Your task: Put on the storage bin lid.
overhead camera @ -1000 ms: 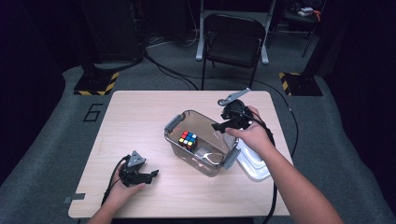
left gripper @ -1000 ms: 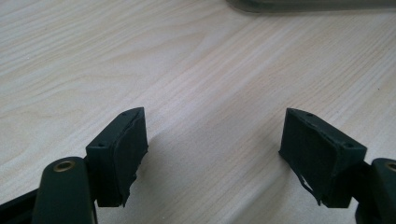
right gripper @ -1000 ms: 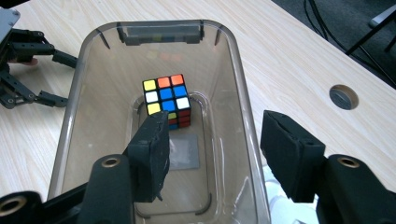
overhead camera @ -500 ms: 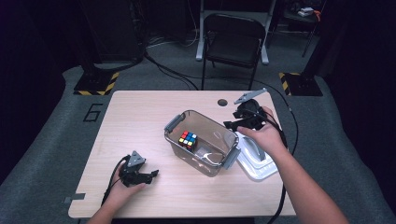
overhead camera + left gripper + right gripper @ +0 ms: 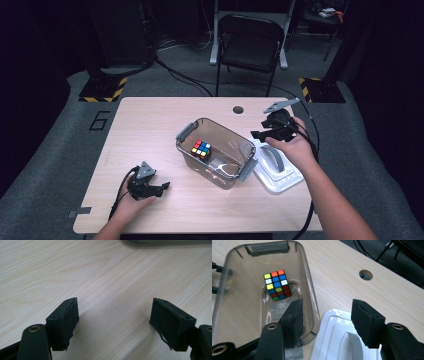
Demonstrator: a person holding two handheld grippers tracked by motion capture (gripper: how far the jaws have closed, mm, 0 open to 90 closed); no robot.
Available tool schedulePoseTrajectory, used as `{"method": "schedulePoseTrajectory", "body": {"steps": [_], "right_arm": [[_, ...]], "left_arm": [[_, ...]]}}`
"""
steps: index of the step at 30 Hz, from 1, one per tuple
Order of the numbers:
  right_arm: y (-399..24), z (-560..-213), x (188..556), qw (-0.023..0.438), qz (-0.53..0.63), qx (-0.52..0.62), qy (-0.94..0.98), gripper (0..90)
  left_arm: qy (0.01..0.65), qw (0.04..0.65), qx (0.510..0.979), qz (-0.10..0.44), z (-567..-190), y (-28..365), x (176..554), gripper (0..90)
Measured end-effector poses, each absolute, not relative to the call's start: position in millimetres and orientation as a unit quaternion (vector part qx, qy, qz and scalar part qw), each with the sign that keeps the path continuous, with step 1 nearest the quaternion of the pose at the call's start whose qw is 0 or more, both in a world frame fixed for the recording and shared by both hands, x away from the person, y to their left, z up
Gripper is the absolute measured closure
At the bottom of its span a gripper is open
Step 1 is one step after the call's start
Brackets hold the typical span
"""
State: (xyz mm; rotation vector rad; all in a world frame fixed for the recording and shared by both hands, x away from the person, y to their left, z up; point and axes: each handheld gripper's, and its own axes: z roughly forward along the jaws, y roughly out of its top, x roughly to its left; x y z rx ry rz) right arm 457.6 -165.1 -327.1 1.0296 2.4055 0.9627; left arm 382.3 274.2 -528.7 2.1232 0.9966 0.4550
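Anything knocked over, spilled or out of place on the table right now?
Nothing stands out. The clear box sits upright with the puzzle cube inside; its white lid lies flat on the table beside it. No spill or damage shows.

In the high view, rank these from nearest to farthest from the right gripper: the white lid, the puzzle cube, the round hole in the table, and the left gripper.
From the right gripper:
1. White lid, just below it toward the person.
2. Round hole, up and left; nearly as close as the lid.
3. Puzzle cube, left, inside the clear bin.
4. Left gripper, far left near the table's front edge.
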Motion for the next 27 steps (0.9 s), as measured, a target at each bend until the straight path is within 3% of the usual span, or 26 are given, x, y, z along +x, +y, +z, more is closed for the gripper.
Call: {"method": "schedulePoseTrajectory", "body": {"steps": [27], "right_arm": [[-209, -387, 472, 0.181, 0.305, 0.438, 0.826, 38.0]], "left_arm": [[0.388, 0.368, 0.826, 0.177, -529, 274, 382, 22.9]]}}
